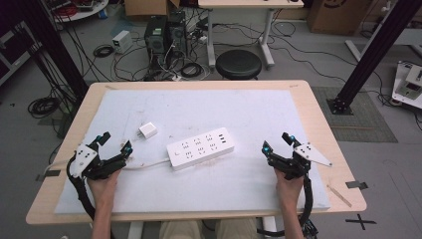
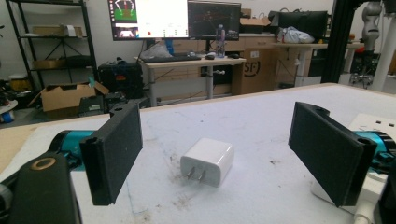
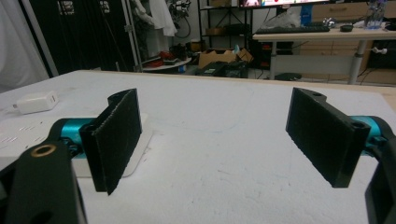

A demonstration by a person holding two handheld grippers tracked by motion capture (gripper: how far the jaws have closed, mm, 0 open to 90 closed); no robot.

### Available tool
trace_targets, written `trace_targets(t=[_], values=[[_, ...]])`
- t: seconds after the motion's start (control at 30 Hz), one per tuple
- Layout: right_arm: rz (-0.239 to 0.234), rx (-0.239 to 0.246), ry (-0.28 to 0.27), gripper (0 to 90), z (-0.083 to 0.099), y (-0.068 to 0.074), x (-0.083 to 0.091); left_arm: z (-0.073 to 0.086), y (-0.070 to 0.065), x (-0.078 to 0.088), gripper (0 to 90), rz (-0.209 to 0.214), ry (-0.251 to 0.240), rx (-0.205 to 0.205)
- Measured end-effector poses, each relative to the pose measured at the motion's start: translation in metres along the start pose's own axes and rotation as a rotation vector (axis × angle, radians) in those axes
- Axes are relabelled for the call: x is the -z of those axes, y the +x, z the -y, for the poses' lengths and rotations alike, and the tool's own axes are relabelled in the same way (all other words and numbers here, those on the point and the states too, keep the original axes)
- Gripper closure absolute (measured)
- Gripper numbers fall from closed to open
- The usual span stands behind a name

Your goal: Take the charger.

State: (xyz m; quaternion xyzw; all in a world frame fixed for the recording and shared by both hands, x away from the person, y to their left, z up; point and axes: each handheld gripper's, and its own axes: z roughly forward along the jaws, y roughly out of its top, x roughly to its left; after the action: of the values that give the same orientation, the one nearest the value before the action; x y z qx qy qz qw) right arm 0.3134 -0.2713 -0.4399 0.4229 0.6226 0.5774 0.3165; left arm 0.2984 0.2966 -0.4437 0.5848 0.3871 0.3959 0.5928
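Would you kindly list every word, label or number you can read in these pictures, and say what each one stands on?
"SF": on the front of a cardboard box under the desks, seen in the left gripper view; the one readable text.
Monitor screens: content too small and blurred to read.
White charger: no print visible.
White power strip: no readable marking.

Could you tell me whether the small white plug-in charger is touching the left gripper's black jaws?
Apart. In the left gripper view, the small white plug-in charger lies on the table ahead of the open left gripper, with bare surface between it and either jaw.
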Motion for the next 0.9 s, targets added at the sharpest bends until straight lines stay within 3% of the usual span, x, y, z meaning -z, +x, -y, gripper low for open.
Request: trace_targets(t=[0.13, 0.3, 0.37, 0.43, 0.57, 0.9], values=[[0.001, 0.000, 0.013, 18.7, 0.0000, 0.0004, -0.0008, -0.0008, -0.0020, 0.0002, 17.8, 0.020, 0.015, -0.024], [0.000, 0.009, 0.028, 18.6, -0.0001, 0.0021, -0.0024, -0.0012, -0.0025, 0.0002, 17.8, 0.023, 0.021, -0.025], [0.001, 0.020, 0.032, 18.6, -0.0002, 0.0024, -0.0030, -0.0016, -0.0021, 0.0009, 17.9, 0.022, 0.017, -0.011], [-0.001, 0.020, 0.030, 18.6, -0.0002, 0.0033, -0.0023, -0.0017, -0.0027, 0.0032, 18.0, 0.009, -0.018, -0.027], [-0.005, 0.009, 0.025, 18.6, -0.0001, 0.0029, -0.0014, -0.0019, -0.0038, 0.0028, 18.4, -0.011, -0.015, -0.048], [-0.007, 0.018, 0.019, 18.6, -0.0002, 0.0018, -0.0015, -0.0011, -0.0034, -0.0016, 18.5, 0.009, 0.014, -0.024]])
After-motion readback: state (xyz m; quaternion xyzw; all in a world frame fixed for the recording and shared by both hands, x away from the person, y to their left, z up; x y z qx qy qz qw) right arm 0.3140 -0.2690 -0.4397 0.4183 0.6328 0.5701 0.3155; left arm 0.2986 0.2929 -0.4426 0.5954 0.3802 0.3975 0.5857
